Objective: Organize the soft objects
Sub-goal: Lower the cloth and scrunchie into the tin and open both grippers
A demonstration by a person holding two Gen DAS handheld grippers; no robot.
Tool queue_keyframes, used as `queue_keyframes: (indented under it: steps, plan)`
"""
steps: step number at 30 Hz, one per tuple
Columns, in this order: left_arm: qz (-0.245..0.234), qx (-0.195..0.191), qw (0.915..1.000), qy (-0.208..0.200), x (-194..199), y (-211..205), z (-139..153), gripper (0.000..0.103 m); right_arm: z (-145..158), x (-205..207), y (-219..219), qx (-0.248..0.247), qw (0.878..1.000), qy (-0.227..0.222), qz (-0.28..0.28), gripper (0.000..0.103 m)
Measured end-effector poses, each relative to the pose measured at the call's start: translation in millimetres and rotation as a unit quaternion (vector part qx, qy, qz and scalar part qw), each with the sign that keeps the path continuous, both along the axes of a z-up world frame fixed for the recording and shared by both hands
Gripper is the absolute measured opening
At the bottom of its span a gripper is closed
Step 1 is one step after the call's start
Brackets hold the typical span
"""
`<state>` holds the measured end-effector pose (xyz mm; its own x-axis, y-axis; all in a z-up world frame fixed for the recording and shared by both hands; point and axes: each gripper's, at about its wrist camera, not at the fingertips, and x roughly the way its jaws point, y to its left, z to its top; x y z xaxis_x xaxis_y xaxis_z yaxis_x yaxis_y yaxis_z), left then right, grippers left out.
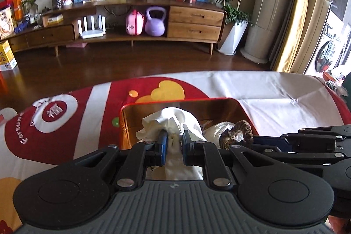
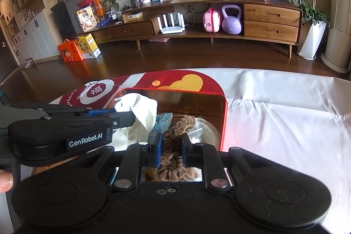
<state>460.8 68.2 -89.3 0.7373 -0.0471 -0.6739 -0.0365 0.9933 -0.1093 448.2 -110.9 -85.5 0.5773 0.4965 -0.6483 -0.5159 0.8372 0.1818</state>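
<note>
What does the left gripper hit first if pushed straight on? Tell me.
The left gripper is already shut on the white cloth. Straight on, it would likely press that cloth against the far wall of the red box, though depth is unclear.

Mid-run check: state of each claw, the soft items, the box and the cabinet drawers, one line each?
Left claw: shut on the white cloth, over the box.
Right claw: shut on the brown scrunchie.
Red box: open-topped, soft items inside.
White bag: lying in the box.
Cabinet drawers: closed.
</note>
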Motion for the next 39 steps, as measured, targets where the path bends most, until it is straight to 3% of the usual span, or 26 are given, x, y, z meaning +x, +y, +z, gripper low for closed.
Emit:
queue_keyframes:
  steps: [14,19,24,28,30,32,39]
  plan:
    - [-0.009,-0.006,0.9992,0.037,8,-2,-28,0.014,-6,4,1,-0.009,1.000,0.005,-0.003,0.020]
    - [-0.006,-0.008,0.9993,0.035,5,0,-25,0.014,-3,3,0,-0.014,1.000,0.004,-0.007,0.026]
    - [0.001,-0.006,0.9996,0.029,-2,3,-20,0.016,2,-1,-2,-0.014,1.000,0.000,-0.011,0.039]
    - [0.003,-0.011,0.9996,0.027,-9,3,-13,0.029,7,-8,-7,-0.012,1.000,-0.005,-0.013,0.048]
    - [0.005,-0.015,0.9996,0.022,-14,3,-9,0.043,11,-13,-9,-0.010,1.000,-0.008,-0.013,0.052]
    - [0.013,-0.014,0.9998,0.011,-20,4,-3,0.067,15,-17,-11,-0.008,1.000,-0.010,-0.015,0.055]
    - [0.012,-0.016,0.9998,0.000,-40,2,15,0.070,30,-37,-20,0.002,1.000,-0.020,-0.013,0.062]
